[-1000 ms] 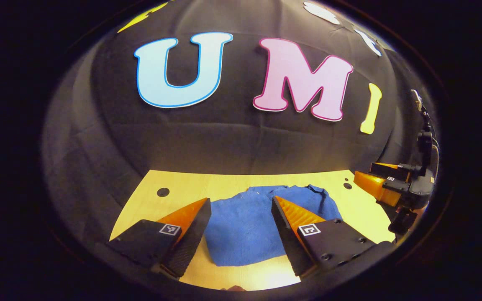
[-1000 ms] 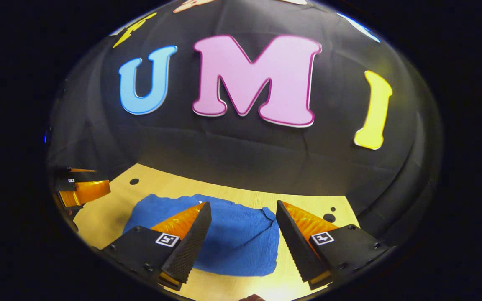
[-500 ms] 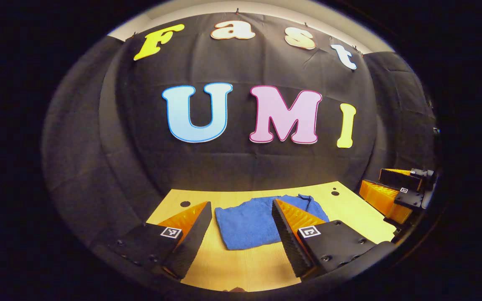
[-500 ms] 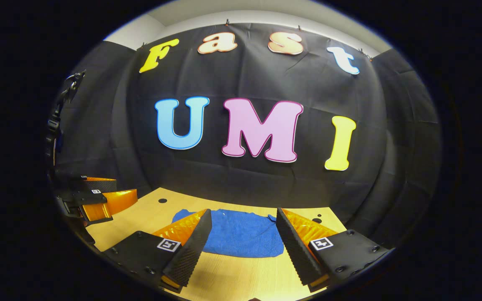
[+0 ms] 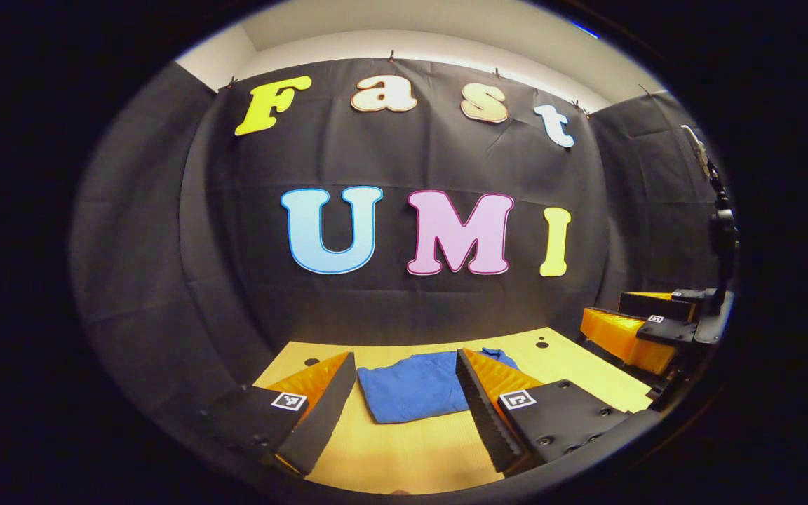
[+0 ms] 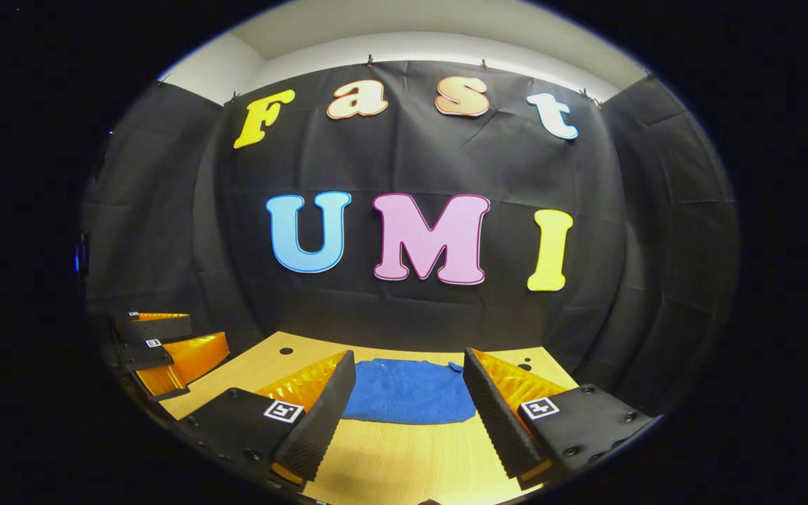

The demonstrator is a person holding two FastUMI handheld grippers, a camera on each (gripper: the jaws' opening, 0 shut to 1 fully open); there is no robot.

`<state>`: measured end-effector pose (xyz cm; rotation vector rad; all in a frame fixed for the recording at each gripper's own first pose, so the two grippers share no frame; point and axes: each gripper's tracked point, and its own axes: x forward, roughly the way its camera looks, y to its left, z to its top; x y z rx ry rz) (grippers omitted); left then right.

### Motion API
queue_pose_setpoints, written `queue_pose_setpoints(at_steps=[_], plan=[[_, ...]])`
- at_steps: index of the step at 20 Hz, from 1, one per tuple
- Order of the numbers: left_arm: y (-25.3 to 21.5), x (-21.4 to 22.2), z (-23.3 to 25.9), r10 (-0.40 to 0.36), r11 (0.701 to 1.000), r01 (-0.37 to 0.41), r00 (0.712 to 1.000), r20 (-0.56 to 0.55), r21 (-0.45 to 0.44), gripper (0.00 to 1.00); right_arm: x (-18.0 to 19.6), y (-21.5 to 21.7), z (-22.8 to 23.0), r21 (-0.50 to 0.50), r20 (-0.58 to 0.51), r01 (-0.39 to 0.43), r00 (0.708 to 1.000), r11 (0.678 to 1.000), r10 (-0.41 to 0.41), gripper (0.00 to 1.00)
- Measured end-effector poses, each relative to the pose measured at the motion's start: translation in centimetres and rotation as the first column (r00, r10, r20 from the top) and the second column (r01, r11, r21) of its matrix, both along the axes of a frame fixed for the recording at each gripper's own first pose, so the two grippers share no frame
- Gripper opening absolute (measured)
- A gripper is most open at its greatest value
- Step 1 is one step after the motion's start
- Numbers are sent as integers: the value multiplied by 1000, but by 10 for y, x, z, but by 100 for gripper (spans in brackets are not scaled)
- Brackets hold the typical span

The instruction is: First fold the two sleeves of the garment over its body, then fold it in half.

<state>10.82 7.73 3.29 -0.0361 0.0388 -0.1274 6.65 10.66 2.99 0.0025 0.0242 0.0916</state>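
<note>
One blue garment [image 5: 414, 386] lies folded on the wooden table [image 5: 418, 449] — ahead of my two tongs. My left gripper [image 5: 404, 400] and right gripper [image 6: 409, 403] both gape wide, holding nothing — apart from the cloth.

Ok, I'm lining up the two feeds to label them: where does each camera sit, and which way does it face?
Left gripper view: rides on the left tongs, facing the booth wall over the blue garment on the wooden table; own open fingers at bottom, right tongs at its right edge.
Right gripper view: rides on the right tongs, same heading; own open fingers at bottom, left tongs at its left edge.
Shared: garment, table, wall, each other's tongs.
</note>
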Motion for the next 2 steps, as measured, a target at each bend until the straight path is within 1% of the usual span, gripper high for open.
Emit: queue_pose_setpoints(at_steps=[1, 2], plan=[[2, -1, -1, 8, 1000, -8, 1000, -4, -14, 82, -2, 0, 3, -12, 10, 1, 1000, 1000, -1, 96], [6, -2, 0, 21, 1000, -21, 1000, -7, -21, 80, -6, 0, 5, -23, 20, 0, 1000, 1000, 0, 89]])
